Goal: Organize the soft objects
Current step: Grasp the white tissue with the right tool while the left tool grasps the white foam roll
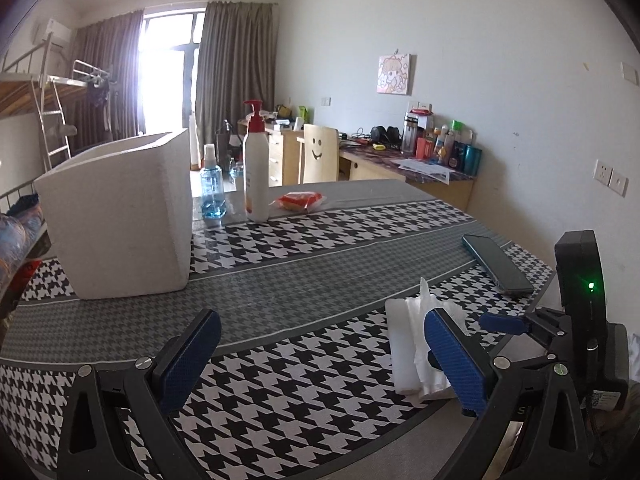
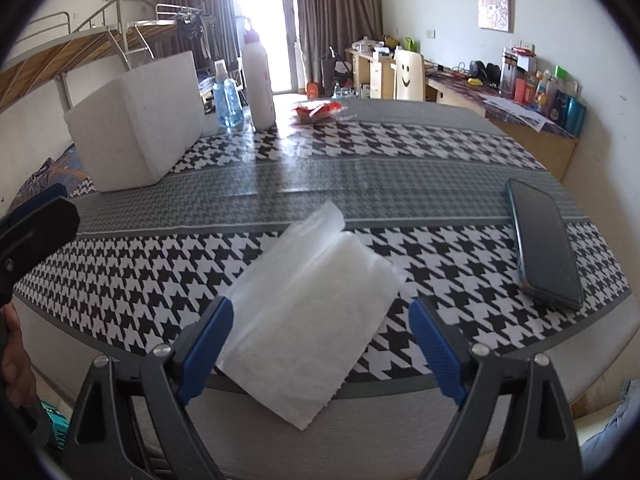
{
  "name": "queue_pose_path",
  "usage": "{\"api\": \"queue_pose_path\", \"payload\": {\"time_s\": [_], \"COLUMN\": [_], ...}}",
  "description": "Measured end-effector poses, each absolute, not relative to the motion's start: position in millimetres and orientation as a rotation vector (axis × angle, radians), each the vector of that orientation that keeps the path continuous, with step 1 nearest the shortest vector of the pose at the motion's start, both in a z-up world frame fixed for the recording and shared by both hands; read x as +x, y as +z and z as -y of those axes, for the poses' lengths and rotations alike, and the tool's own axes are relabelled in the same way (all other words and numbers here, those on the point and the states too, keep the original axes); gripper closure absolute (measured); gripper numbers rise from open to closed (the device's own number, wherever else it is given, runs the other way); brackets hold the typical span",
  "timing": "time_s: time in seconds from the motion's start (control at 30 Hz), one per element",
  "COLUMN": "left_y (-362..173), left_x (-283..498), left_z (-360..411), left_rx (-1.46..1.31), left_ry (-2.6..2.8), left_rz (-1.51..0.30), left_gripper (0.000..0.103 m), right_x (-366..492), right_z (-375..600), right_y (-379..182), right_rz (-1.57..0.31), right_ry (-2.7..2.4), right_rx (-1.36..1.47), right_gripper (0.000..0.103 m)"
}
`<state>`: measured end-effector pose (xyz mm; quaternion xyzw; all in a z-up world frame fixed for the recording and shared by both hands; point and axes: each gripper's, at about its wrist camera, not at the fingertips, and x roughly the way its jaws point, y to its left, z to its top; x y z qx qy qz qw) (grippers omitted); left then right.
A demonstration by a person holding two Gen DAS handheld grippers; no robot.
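Observation:
A white folded tissue sheet [image 2: 308,312] lies on the houndstooth table near its front edge, one corner hanging over it. My right gripper [image 2: 320,320] stands open just above it, a blue finger on either side, neither pad touching. In the left wrist view the same tissue [image 1: 412,344] sits at the right, partly behind my left gripper's right finger. My left gripper [image 1: 320,344] is open over bare tablecloth with nothing between its pads. The right gripper's body [image 1: 580,304] shows at the far right there. A white foam box [image 1: 120,216] stands at the left.
A dark phone [image 2: 548,240] lies at the table's right edge. Behind the foam box [image 2: 140,120] stand a blue spray bottle [image 1: 212,188] and a white pump bottle [image 1: 256,168]. A red snack packet [image 1: 298,202] lies at the far side.

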<state>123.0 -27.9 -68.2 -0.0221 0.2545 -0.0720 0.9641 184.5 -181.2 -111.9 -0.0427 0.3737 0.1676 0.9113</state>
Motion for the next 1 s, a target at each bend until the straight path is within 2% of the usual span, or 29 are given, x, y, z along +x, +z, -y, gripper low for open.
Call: {"api": "queue_pose_path", "payload": {"time_s": [0.07, 0.33, 0.53, 0.7, 0.8, 0.87, 1.0], "left_y": [-69.7, -73.4, -77.5, -80.6, -82.5, -84.5, -87.5], "left_x": [124.4, 126.7, 132.5, 134.2, 135.4, 137.8, 140.9], "left_z": [27.4, 27.4, 29.8, 35.7, 38.1, 41.2, 48.7], "left_rx": [-0.049, -0.054, -0.061, -0.05, -0.048, -0.044, -0.03], "left_ry": [-0.144, -0.151, -0.153, -0.165, -0.174, -0.178, -0.198], "left_rz": [-0.52, -0.534, -0.554, -0.564, -0.576, -0.586, -0.602], "left_gripper": [0.001, 0.001, 0.001, 0.001, 0.001, 0.001, 0.001], "right_x": [186.2, 186.4, 187.0, 183.3, 179.2, 177.2, 175.9], "right_z": [180.1, 172.9, 170.6, 164.5, 161.8, 161.4, 169.0], "right_y": [-115.4, -121.7, -126.2, -126.5, -125.4, -124.7, -120.6], "right_rz": [-0.79, -0.822, -0.842, -0.84, -0.839, -0.836, -0.839], "right_ry": [0.343, 0.342, 0.343, 0.359, 0.378, 0.401, 0.413], "right_rx": [-0.097, -0.134, -0.148, -0.167, -0.17, -0.164, -0.13], "right_gripper": [0.02, 0.033, 0.036, 0.05, 0.066, 0.085, 0.094]}}
